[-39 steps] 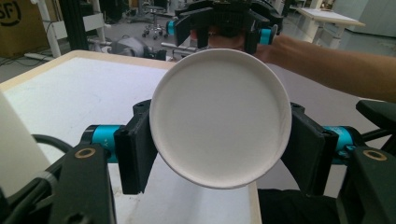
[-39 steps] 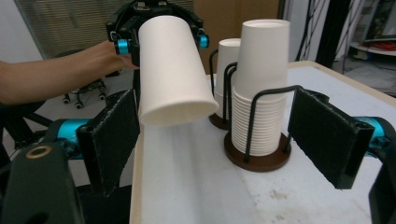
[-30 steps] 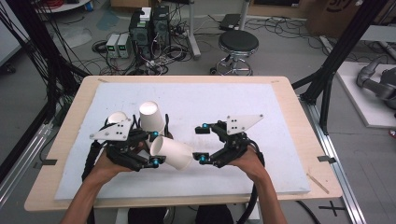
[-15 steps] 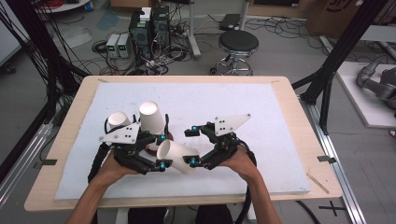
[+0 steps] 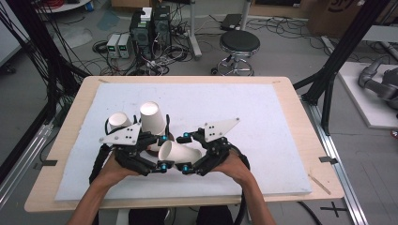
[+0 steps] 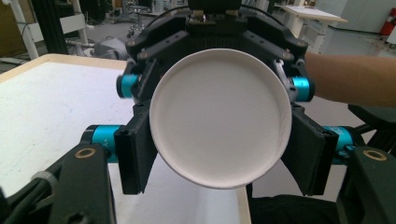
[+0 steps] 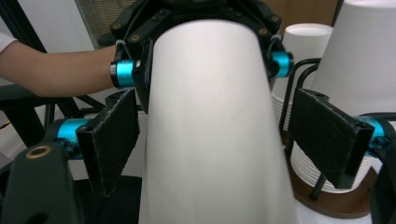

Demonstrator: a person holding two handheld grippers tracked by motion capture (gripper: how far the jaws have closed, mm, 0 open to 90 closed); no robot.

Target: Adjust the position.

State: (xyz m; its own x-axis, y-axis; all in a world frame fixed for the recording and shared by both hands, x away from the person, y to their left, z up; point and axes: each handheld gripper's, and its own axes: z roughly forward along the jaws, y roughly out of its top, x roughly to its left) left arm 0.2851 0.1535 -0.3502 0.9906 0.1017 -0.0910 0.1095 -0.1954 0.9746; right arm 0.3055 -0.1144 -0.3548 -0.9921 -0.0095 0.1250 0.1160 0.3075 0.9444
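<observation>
Paper cup point(image 5: 179, 152) lies on its side above the white mat point(image 5: 263, 117), clamped near its base by the left gripper point(image 5: 162, 152), likely so its mouth end is offered to the other hand; the right gripper point(image 5: 186, 152) stands wide around that end, pads apparently not yet pressing; two more cups point(image 5: 152, 117) stand upside-down behind.
</observation>
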